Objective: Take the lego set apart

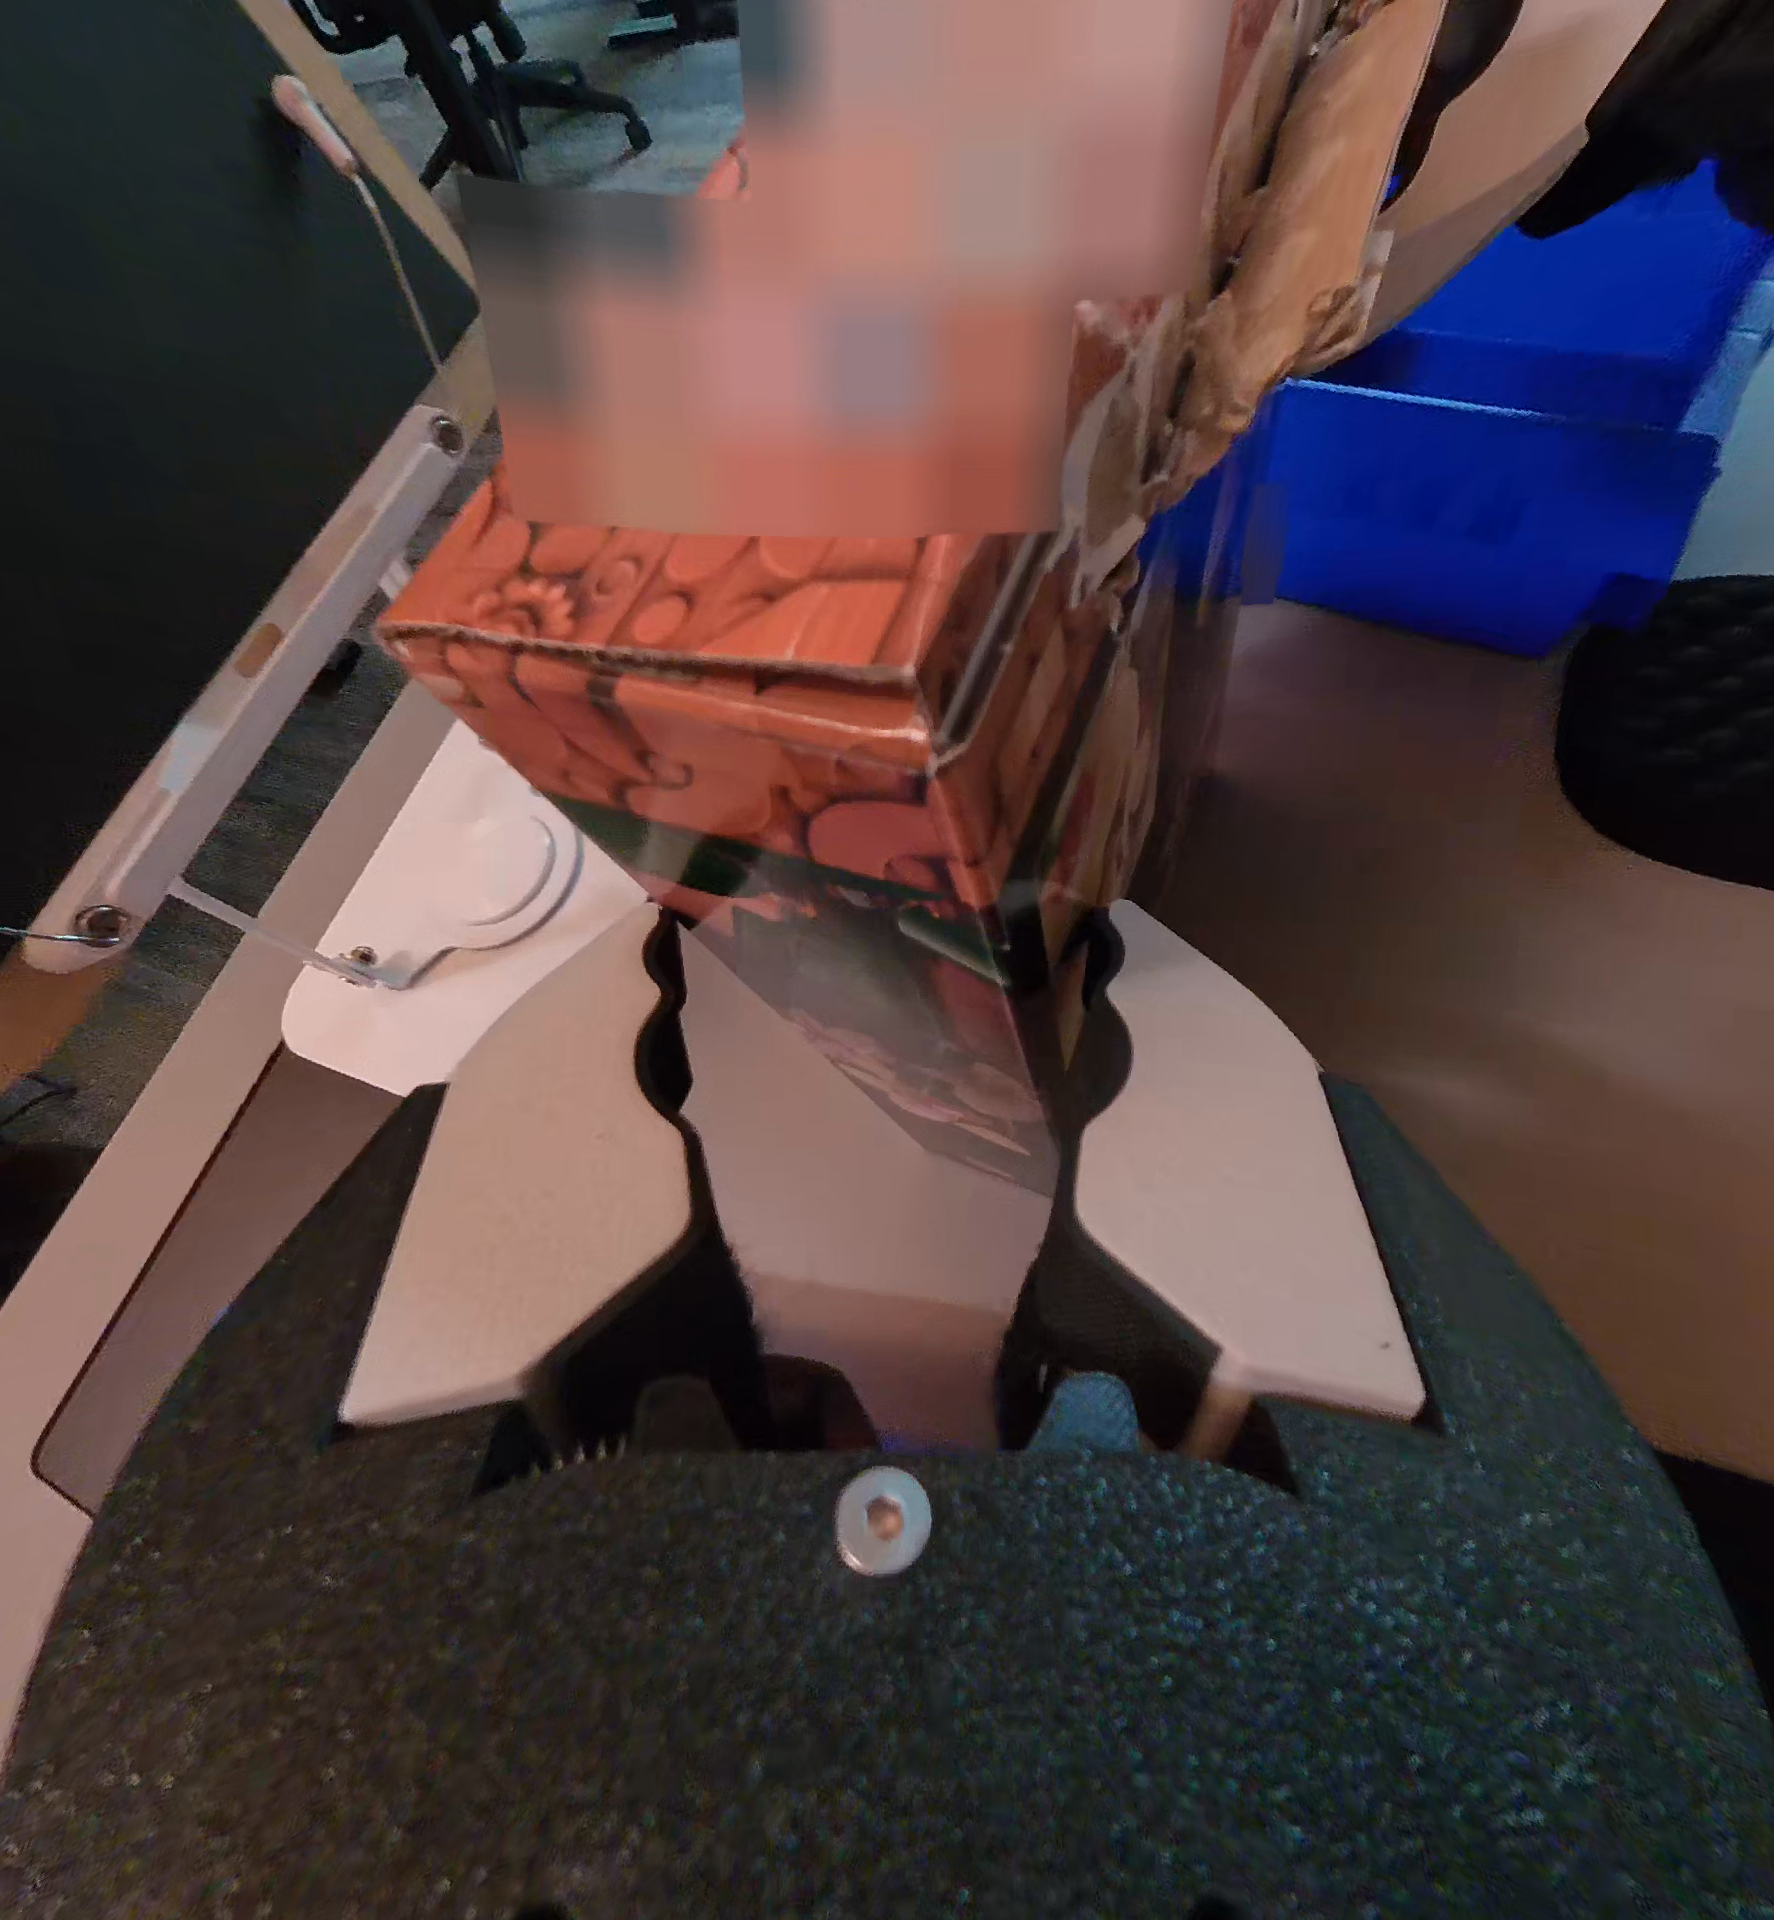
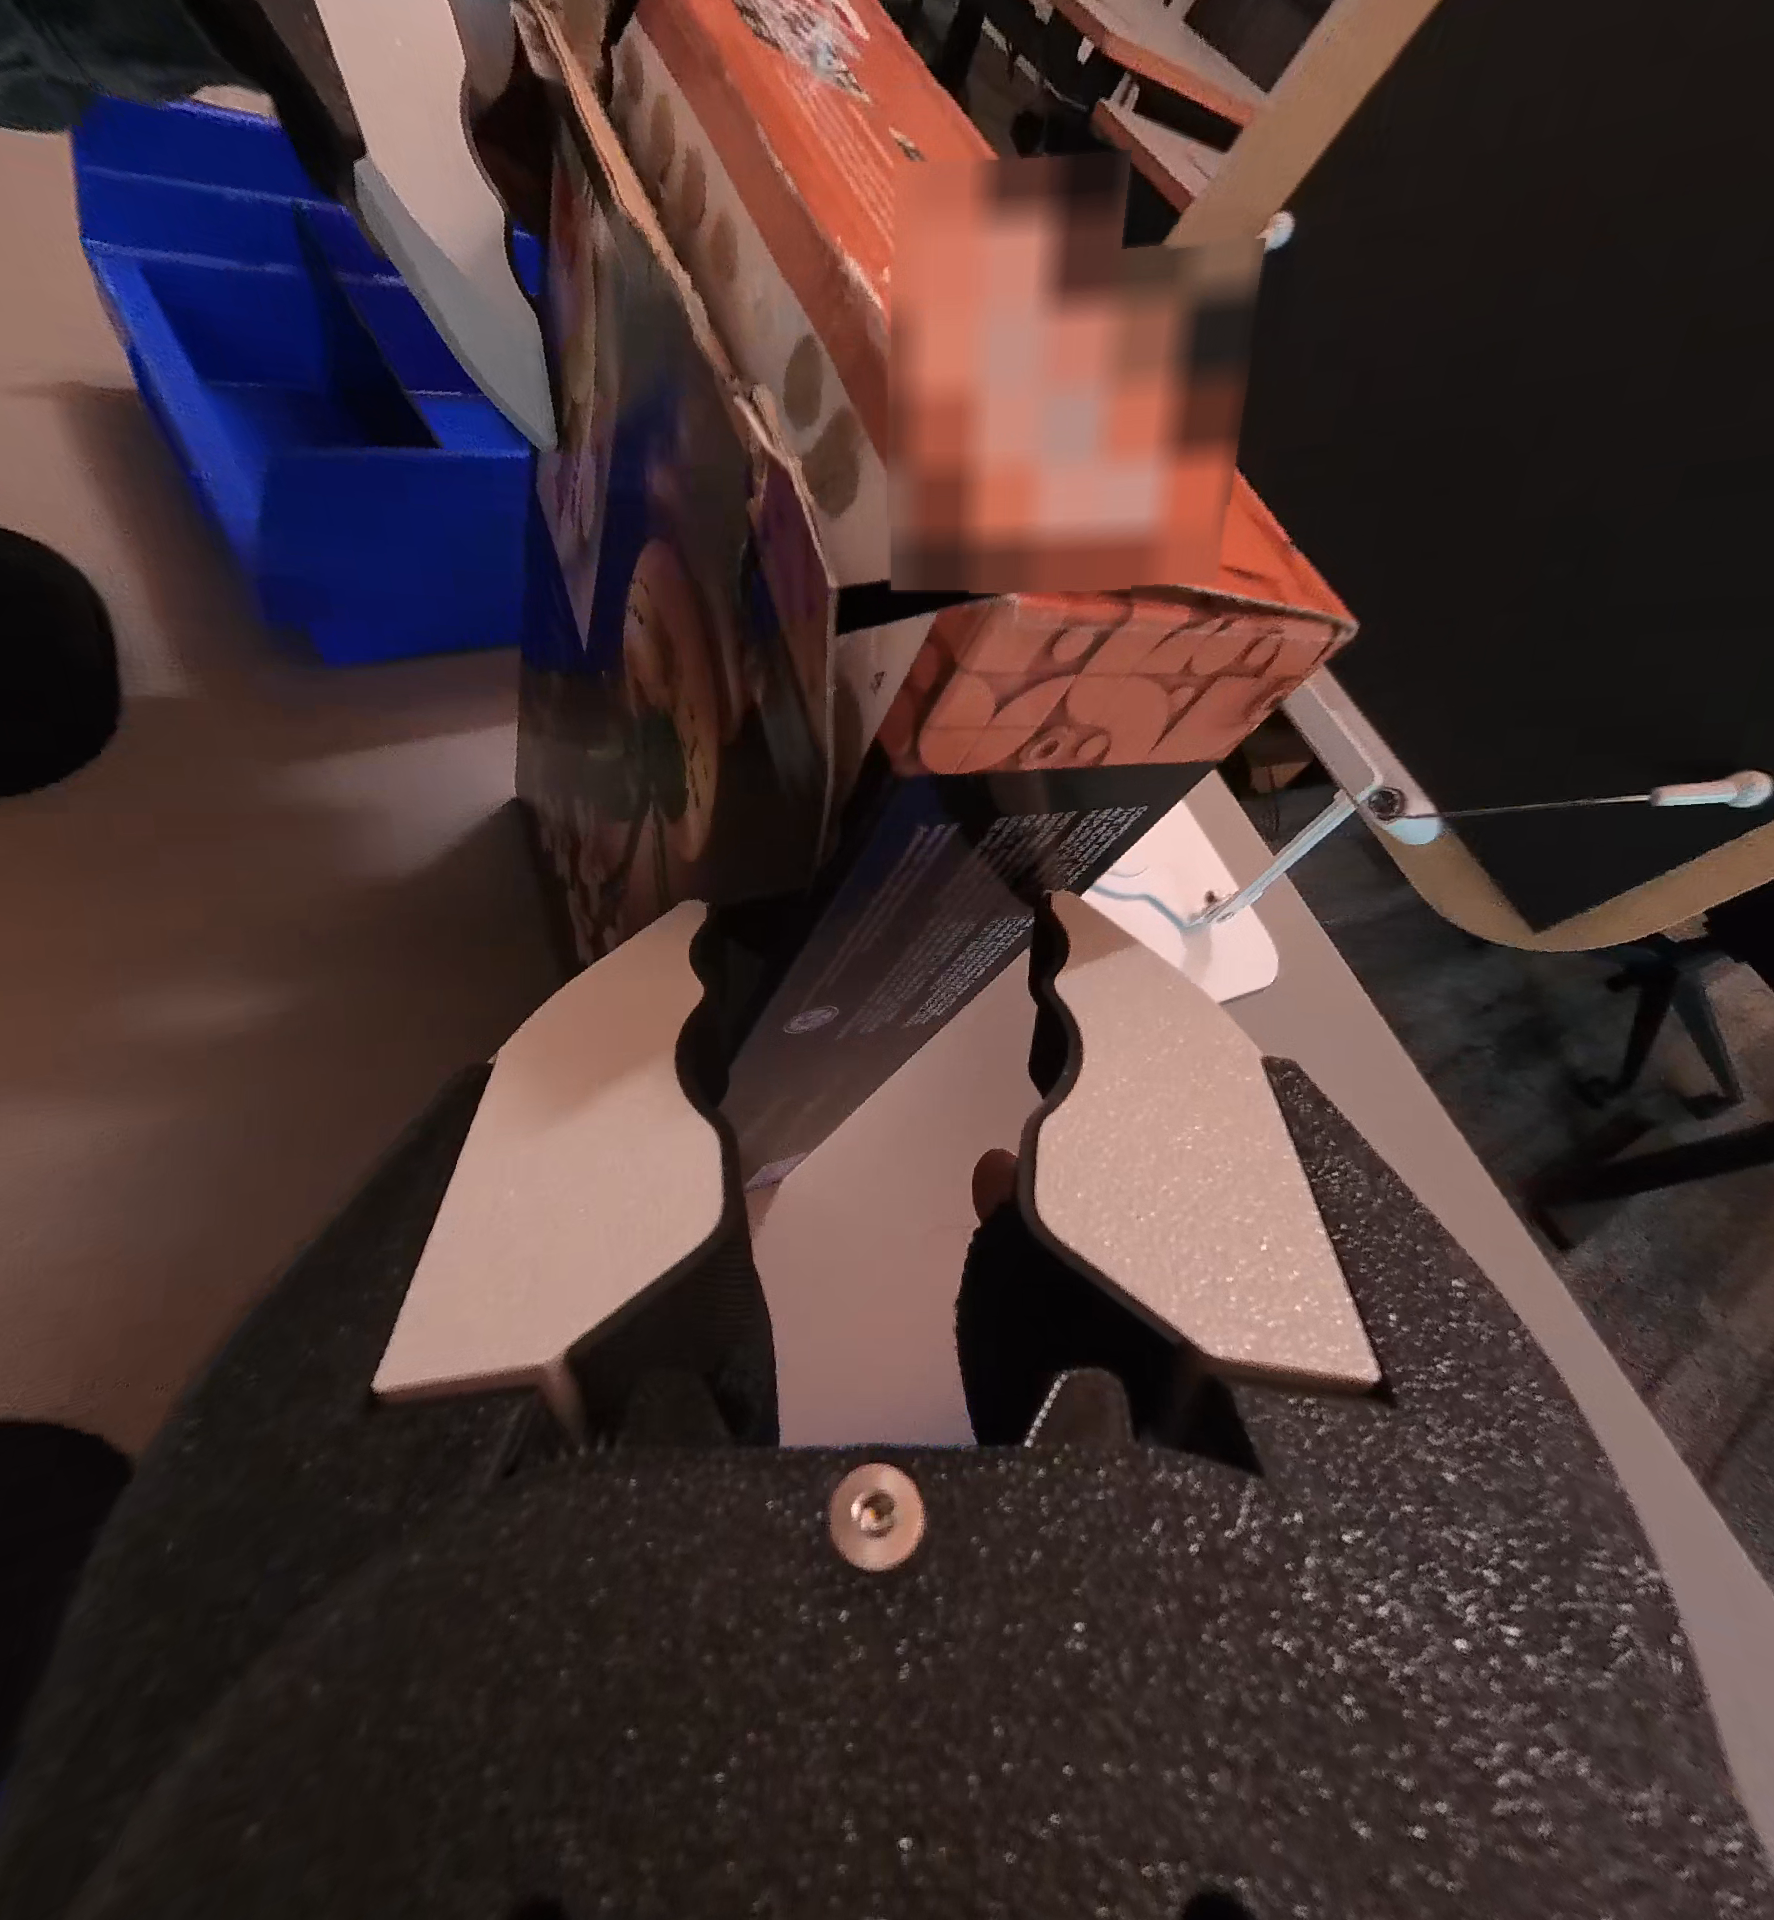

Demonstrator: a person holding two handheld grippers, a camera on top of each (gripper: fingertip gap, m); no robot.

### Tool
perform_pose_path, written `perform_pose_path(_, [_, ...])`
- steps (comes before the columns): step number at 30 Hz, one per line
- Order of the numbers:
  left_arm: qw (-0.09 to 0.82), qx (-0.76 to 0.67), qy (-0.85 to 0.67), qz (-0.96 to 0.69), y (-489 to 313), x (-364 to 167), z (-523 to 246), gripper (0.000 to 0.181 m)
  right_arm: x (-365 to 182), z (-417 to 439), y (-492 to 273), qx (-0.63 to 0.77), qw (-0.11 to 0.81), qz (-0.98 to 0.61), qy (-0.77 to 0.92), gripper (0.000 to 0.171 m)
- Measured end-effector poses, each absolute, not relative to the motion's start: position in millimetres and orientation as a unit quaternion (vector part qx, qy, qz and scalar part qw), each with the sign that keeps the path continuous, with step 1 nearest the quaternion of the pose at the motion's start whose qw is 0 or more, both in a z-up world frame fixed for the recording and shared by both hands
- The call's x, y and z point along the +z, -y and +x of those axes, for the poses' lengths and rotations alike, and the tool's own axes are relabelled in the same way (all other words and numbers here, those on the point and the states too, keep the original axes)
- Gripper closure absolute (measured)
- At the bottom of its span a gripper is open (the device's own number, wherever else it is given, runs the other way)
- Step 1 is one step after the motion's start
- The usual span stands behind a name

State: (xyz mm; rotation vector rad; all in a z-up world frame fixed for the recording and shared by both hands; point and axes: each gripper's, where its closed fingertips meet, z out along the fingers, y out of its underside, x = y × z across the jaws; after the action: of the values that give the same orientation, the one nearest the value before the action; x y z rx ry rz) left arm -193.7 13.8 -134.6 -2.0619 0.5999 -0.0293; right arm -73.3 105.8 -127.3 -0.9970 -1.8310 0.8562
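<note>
- Jaws first: the left gripper (image 1: 878,966) has its jaws parted, with a lower corner of the orange printed lego box (image 1: 717,727) sitting between the tips; I cannot tell whether either pad actually presses the card.
- Right gripper (image 2: 867,935) likewise stands parted, the dark printed underside of the same box slanting down between its tips; contact there is just as unclear.
- Box itself is tilted, one end up, over the pale bench (image 2: 187,935), between the two tools; its torn brown flap (image 1: 1267,343) hangs open on the side toward the blue bin (image 1: 1485,457).
- Judging the step as opening or emptying the box, I'd close one pair of jaws squarely on a firm folded edge rather than the corner, which would crush or slip, and let the other work the loose flap.
- Keep the open end aimed at the bench or the bin so pieces do not scatter.
- Hard to make out: no bricks or built model show anywhere; the box's contents are hidden.
- Mosaic patches cover much of the box's upper faces, and motion blur smears the bench and bin.
- Far left-hand tool appears only as a pale finger at the top of the right wrist view, cut off.
</note>
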Motion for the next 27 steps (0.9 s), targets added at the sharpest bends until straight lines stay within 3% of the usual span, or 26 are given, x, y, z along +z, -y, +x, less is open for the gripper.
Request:
perform_pose_path(21, [0.507, 0.009, -0.203, -0.837, -47.6, -134.4, -233.5, 0.105, -129.6, -125.1, -146.3, 0.374, 0.403, -0.425, 0.719, 0.118])
perform_pose_path(23, [0.506, -0.005, -0.197, -0.840, -39.8, -131.7, -229.4, 0.104, -127.1, -120.0, -146.3, 0.389, 0.398, -0.442, 0.703, 0.109])
perform_pose_path(27, [0.539, -0.048, -0.130, -0.831, -13.3, -111.2, -224.5, 0.085, -117.9, -96.3, -145.0, 0.412, 0.382, -0.500, 0.659, 0.097])
